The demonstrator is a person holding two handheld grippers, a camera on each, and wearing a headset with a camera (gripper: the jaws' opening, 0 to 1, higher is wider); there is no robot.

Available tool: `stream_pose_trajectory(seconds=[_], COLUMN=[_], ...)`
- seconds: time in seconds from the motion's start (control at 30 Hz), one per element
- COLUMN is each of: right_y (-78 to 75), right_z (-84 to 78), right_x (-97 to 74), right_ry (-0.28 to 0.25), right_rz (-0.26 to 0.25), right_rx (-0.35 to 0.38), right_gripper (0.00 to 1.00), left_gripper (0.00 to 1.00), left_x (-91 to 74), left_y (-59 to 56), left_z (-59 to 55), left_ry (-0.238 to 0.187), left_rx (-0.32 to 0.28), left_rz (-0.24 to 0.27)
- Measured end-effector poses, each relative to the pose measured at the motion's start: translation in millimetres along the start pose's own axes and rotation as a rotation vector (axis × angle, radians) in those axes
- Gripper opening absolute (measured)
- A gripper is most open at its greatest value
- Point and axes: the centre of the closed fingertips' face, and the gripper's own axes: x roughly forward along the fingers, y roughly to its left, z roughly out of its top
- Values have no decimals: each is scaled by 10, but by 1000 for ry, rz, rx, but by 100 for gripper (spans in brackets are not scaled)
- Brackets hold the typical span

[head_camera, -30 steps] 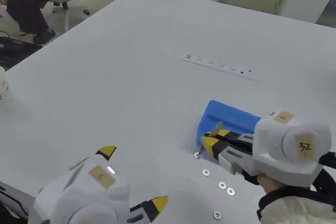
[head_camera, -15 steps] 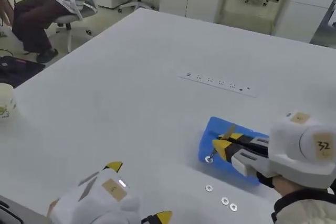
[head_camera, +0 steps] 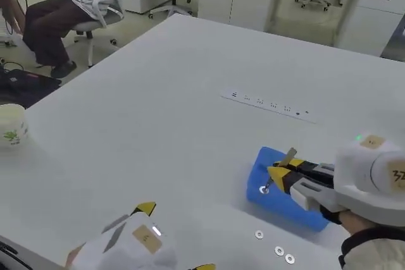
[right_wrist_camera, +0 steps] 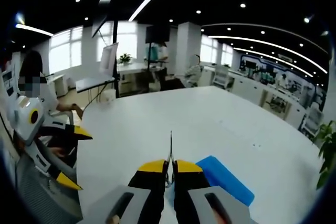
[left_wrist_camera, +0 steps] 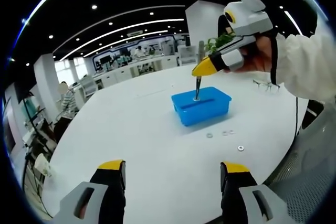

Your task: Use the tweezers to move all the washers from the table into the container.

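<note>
Head view: your right gripper (head_camera: 278,178), at lower right, is clamped on the tweezers (head_camera: 288,158). Their tip seems to carry a washer (head_camera: 264,190) over the left end of the blue container (head_camera: 291,210). Three loose washers (head_camera: 279,251) lie on the white table (head_camera: 158,131) just below the container. Your left gripper (head_camera: 174,238) sits at the bottom edge.

Left gripper view: your left jaws stand wide apart at the bottom, holding nothing. At centre the tweezers (left_wrist_camera: 198,87) point down into the container (left_wrist_camera: 202,109), and washers (left_wrist_camera: 224,132) lie just to its lower right.

Right gripper view: your jaws are pressed together on the tweezers (right_wrist_camera: 170,156) at bottom centre. The container (right_wrist_camera: 226,182) lies to the lower right, and the left gripper (right_wrist_camera: 77,158) is at the left edge, jaws spread.
</note>
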Motion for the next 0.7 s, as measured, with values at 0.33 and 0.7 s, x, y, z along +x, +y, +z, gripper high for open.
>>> stream_pose_trajectory(seconds=[0.33, 0.7], right_y=[-233, -385], right_z=[-50, -180], right_x=[218, 456], right_ry=[27, 62], right_rz=[-43, -83], right_rx=[-13, -19], right_gripper=[1, 1], left_gripper=[73, 72], left_x=[-1, -12], left_y=[-4, 29], left_z=[-6, -4], left_ry=[0, -6], left_rx=[0, -9], left_rz=[-4, 8])
